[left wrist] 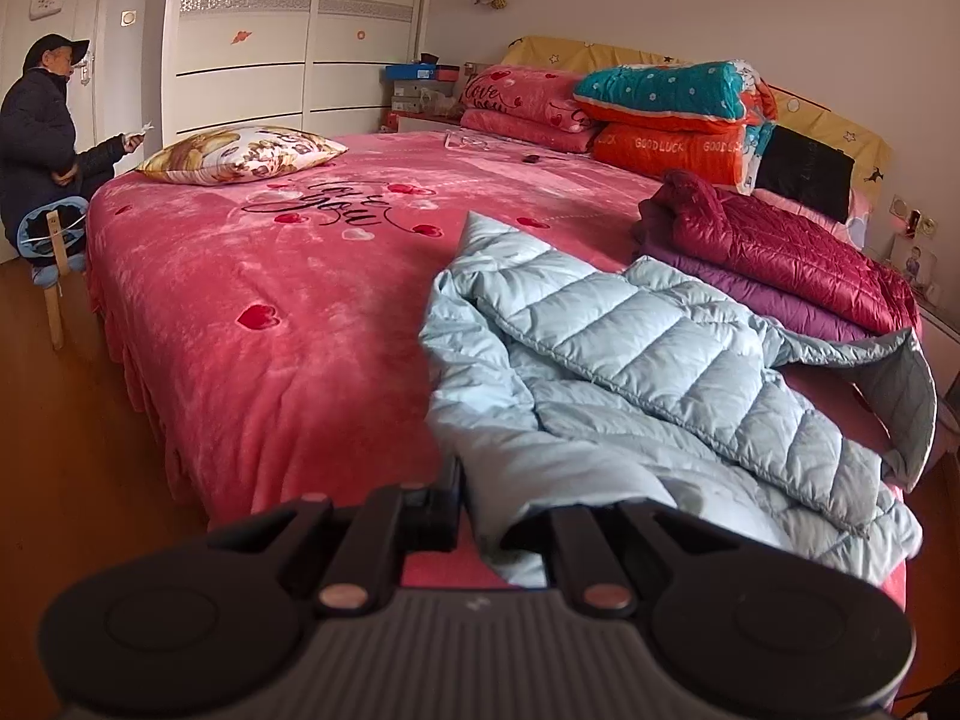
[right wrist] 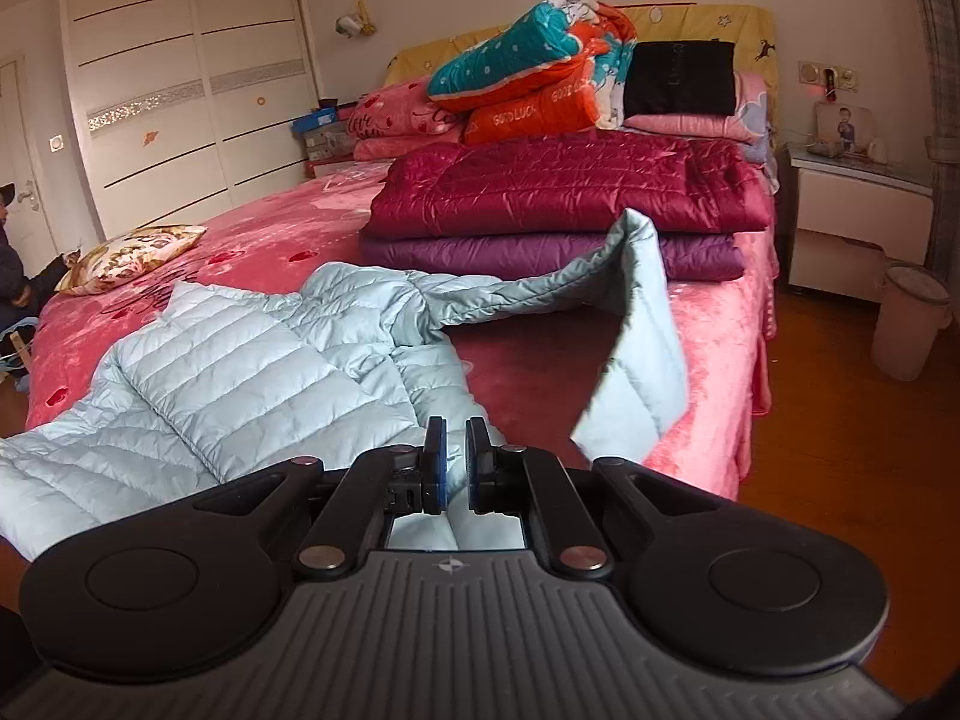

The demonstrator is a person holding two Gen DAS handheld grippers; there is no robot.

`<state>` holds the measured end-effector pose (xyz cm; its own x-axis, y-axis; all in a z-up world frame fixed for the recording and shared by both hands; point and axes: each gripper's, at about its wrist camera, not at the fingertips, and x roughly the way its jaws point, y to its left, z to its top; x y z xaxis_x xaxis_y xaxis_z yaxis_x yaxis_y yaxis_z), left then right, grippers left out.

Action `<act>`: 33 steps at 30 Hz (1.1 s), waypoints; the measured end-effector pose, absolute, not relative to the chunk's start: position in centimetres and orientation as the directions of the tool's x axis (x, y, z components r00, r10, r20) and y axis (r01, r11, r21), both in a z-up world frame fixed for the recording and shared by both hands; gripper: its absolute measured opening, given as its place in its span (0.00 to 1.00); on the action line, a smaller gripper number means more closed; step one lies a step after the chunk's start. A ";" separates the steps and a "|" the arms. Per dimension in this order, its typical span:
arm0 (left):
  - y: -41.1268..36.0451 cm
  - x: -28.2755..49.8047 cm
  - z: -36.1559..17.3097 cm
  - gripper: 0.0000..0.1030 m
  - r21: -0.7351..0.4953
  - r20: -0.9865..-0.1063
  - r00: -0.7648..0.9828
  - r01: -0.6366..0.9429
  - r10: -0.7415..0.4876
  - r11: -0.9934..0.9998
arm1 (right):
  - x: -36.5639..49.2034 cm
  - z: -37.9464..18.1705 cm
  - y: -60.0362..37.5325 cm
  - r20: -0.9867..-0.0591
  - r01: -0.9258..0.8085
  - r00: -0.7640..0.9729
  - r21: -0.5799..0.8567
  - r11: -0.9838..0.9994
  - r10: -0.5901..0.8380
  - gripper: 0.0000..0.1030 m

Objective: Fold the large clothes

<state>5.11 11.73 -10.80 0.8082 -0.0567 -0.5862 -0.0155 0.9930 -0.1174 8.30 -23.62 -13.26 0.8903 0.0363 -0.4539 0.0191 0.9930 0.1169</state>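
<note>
Light blue puffer jacket [left wrist: 648, 360] lies rumpled on the near part of the bed [left wrist: 288, 312], on the pink "love you" bedspread, hem end hanging toward the foot edge.

Left hand-held gripper [left wrist: 465, 501]: jaws closed on the jacket's near edge; fabric bunches over the right finger and hides it, left finger [left wrist: 441, 507] visible against the cloth.

Right hand-held gripper [right wrist: 455, 468]: jaws pinched on a fold of the same jacket, only a thin strip of blue cloth between the pads [right wrist: 433, 462]. One jacket panel is lifted off the bed and stands up to the right of that gripper, lining side showing.

Other things on the bed:
- Folded dark red puffer [right wrist: 570, 186] stacked on a folded purple one [right wrist: 540, 258], just beyond the blue jacket, touching its lifted panel in the right wrist view.
- Pile of folded quilts [left wrist: 666, 114] at the headboard: teal/orange on top, orange "GOOD LUCK" under it, pink ones beside.
- Black bag [right wrist: 681, 78] leaning against the yellow headboard cover.
- Floral pillow [left wrist: 240, 153] at the far left corner.

Containers:
- Pale bin [right wrist: 909, 318] on the floor right of the bed, beside the nightstand [right wrist: 858, 210]; contents not visible.
- Stacked shoe boxes [left wrist: 417, 87] against the wall by the wardrobe [left wrist: 270, 30], lids on, contents can't tell.

Person [left wrist: 42, 138] in a dark coat and cap sits at the far left, well apart from the jacket.
</note>
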 end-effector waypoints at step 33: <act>7.1 1.3 -9.5 0.46 -0.039 -0.629 0.761 0.170 -0.157 0.985 | 14.0 -20.8 -24.1 -0.631 0.059 0.760 0.301 0.952 0.152 0.21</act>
